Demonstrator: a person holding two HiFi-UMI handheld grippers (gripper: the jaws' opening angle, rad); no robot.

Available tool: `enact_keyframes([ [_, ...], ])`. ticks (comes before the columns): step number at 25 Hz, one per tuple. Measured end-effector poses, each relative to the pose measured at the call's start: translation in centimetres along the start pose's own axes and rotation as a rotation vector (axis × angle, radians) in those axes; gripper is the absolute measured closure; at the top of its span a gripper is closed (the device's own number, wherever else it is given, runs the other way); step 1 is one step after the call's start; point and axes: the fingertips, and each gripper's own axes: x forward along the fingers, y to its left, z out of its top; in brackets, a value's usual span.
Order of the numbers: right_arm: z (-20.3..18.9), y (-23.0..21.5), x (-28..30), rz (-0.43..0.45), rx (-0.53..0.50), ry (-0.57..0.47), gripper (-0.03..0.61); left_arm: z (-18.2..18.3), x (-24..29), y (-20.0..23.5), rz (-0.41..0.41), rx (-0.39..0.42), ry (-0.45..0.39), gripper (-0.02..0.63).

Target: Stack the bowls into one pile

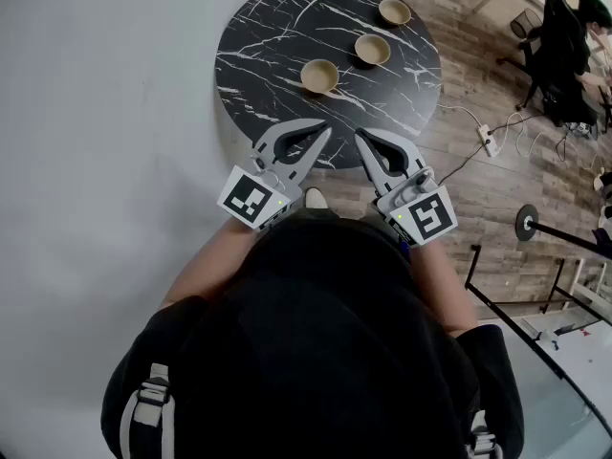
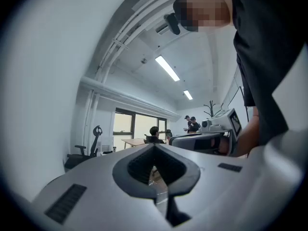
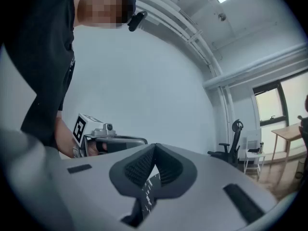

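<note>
Three tan bowls stand apart in a diagonal row on the round black marble table [image 1: 268, 36]: the near bowl [image 1: 319, 76], the middle bowl [image 1: 372, 49] and the far bowl [image 1: 394, 10]. Both grippers hover side by side over the table's near edge, short of the near bowl. My left gripper [image 1: 328, 130] is shut with nothing in it; in its own view the jaws [image 2: 154, 146] meet. My right gripper [image 1: 359, 132] is shut and empty too, its jaws [image 3: 155, 146] touching. No bowl shows in either gripper view.
A white power strip [image 1: 489, 140] with cables lies on the wood floor right of the table. A black office chair [image 1: 564, 55] stands at far right, a round stand base [image 1: 527, 222] nearer. People sit at desks [image 2: 153, 134] far off.
</note>
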Motion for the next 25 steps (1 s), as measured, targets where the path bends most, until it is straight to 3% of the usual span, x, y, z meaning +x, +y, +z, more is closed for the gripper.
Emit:
enact_keyframes([
  [13, -1.2, 0.5, -0.3, -0.009, 0.016, 0.015, 0.584, -0.1, -1.0, 0.3, 0.012, -0.001, 0.031, 0.609],
  [25, -1.7, -0.3, -1.1, -0.074, 0.04, 0.053, 0.585, -0.7, 0.0, 0.7, -0.032, -0.022, 0.0, 0.609],
])
